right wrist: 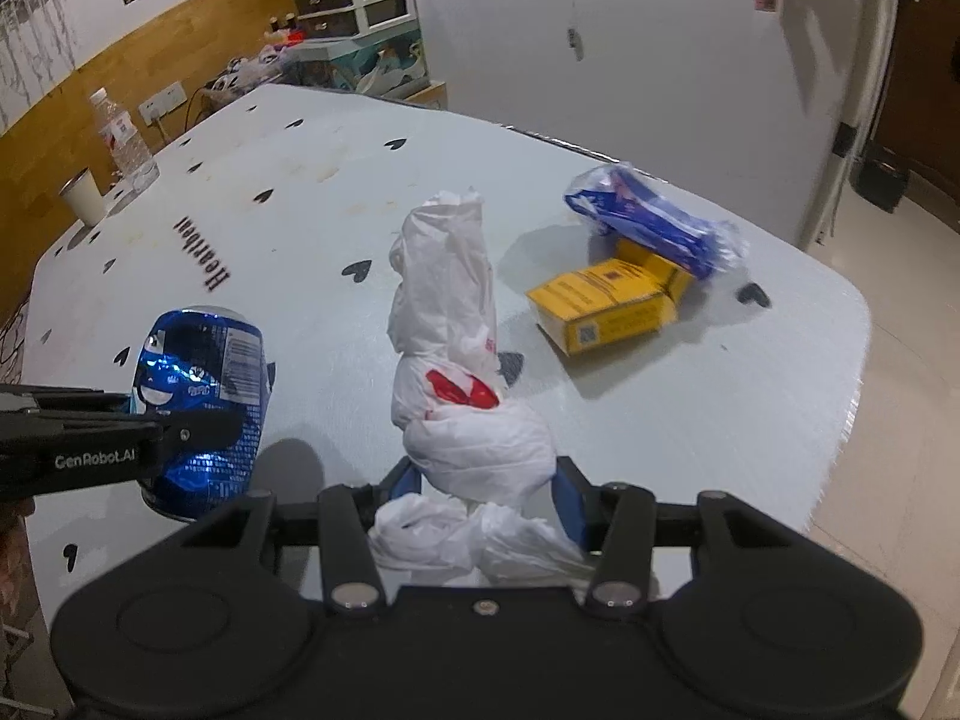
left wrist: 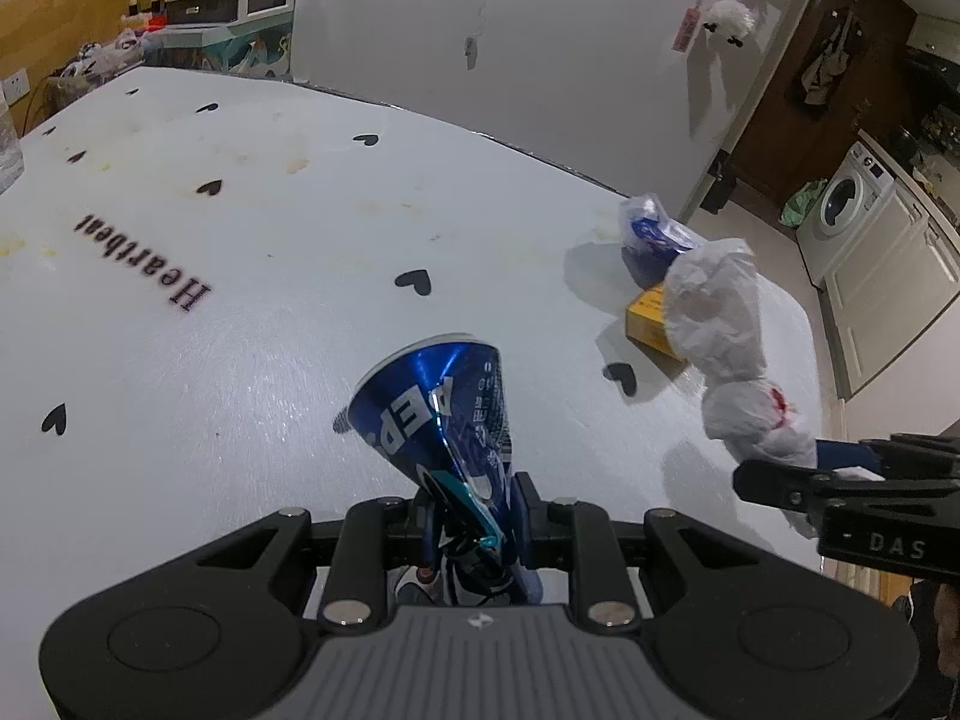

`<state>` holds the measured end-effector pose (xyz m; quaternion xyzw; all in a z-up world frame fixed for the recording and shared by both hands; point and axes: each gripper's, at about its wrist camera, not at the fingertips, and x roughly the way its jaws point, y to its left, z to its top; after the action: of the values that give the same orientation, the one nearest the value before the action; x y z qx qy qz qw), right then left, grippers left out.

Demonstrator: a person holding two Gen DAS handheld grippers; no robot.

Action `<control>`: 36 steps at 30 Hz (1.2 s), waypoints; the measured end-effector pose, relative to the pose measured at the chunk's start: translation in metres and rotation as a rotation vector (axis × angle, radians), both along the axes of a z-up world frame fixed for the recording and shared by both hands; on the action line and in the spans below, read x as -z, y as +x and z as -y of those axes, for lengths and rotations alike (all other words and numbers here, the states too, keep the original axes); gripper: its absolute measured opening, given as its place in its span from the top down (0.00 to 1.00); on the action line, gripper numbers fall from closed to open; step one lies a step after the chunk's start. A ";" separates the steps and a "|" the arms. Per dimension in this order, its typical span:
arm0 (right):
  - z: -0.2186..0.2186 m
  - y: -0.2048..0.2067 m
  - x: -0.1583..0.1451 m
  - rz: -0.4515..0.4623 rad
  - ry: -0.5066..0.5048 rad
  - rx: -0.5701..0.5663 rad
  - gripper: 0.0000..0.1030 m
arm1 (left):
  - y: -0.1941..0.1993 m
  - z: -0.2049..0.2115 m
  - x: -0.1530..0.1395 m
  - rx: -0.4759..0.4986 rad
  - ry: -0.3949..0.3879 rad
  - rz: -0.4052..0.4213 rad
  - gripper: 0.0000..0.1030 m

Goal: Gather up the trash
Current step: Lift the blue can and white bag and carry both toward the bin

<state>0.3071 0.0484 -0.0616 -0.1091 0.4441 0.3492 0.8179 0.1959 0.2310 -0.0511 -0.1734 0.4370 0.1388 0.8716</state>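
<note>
Between fingers [left wrist: 521, 507], crushed blue can [left wrist: 441, 408]

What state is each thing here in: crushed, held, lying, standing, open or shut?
Blue can: crushed, held off the table by the left gripper.
White plastic bag: knotted, gripped by the right gripper.
Yellow box: closed, lying on the table.
Blue wrapper: crumpled, resting on the yellow box.
Water bottle: upright, capped.
Paper cup: upright.
</note>
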 end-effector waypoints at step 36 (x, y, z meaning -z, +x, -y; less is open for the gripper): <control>0.270 -0.064 0.020 -0.072 0.014 0.327 0.53 | 0.004 0.243 0.011 0.314 -0.006 -0.044 0.77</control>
<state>0.2430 -0.2221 -0.0815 -0.0170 0.4827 0.2183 0.8480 0.1996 -0.0118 -0.0622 -0.1025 0.4783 0.0033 0.8722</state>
